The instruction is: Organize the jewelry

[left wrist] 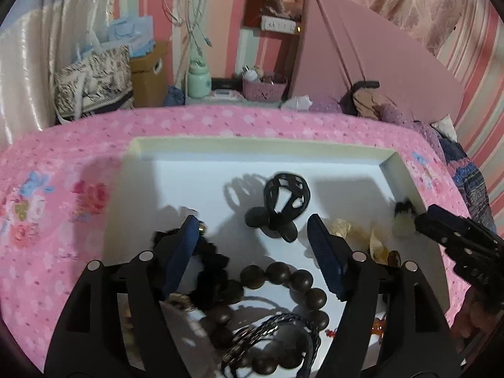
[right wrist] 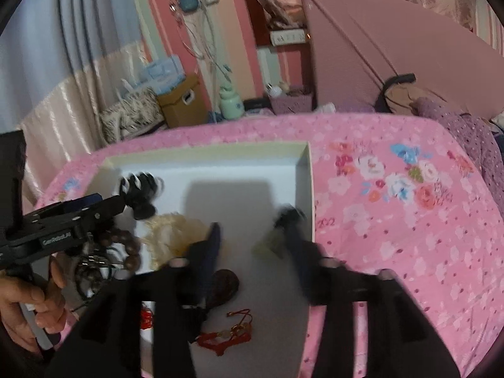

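A shallow white box [left wrist: 400, 170] lies on a pink floral bedspread and holds the jewelry. My left gripper [left wrist: 255, 233] is open and empty above it, its blue fingers either side of a black claw hair clip [left wrist: 285, 203]. A dark wooden bead bracelet [left wrist: 302, 283], a black fuzzy scrunchie [left wrist: 211, 258] and a braided cord [left wrist: 271, 330] lie under it. My right gripper [right wrist: 252, 233] is open and blurred over the box's right part [right wrist: 310, 189], near a small black and pale piece [right wrist: 277, 239]. A red cord charm [right wrist: 230, 334] lies below it. The amber bead piece [left wrist: 362, 233] lies at the right.
The pink floral bedspread [right wrist: 393, 204] spreads to the right of the box. A large pink open lid [left wrist: 362, 44] stands behind the bed. A mint bottle [left wrist: 198, 78], a purple basket [left wrist: 264, 88] and bags stand beyond the far edge. Clothes [left wrist: 393, 110] are piled at the back right.
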Motion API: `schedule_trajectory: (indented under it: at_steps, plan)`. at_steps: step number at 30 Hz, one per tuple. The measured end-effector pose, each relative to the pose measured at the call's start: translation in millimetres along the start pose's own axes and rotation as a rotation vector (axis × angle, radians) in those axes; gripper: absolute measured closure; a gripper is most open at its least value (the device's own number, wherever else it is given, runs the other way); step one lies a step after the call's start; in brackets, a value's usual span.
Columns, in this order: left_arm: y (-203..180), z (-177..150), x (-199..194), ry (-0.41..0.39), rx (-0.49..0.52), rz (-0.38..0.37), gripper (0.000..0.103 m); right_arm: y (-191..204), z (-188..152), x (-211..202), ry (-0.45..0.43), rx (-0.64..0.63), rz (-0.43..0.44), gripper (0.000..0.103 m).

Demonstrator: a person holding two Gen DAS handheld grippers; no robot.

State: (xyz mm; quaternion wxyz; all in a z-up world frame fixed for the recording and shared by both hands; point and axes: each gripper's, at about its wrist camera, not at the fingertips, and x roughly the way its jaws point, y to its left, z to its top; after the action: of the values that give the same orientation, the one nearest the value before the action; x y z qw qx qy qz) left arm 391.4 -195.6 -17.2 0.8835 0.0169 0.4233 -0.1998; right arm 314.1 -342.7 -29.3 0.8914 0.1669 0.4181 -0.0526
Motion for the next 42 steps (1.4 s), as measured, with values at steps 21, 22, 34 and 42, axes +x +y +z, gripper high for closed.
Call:
schedule_trajectory:
  at_steps: [21, 22, 34, 42]
  plan:
    - [54.6, -116.9, -176.4, -0.363, 0.002, 0.257, 0.006, 57.5, -83.2, -110.8, -0.12, -0.182, -0.126, 0.04]
    - [56.5, -124.3, -179.5, -0.364, 0.0, 0.266, 0.006, 61.2, -93.2, -121.0, -0.142, -0.189, -0.12, 0.04]
    - [53.4, -233.5, -271.5, -0.411, -0.032, 0.236, 0.003, 61.6, -187.4, -200.8, -0.21, -0.118, -0.021, 0.024]
    - [43.1, -247.4, -259.5, -0.41, 0.011, 0.325, 0.003, 49.5, -205.5, -220.6, -0.298, -0.107, -0.035, 0.018]
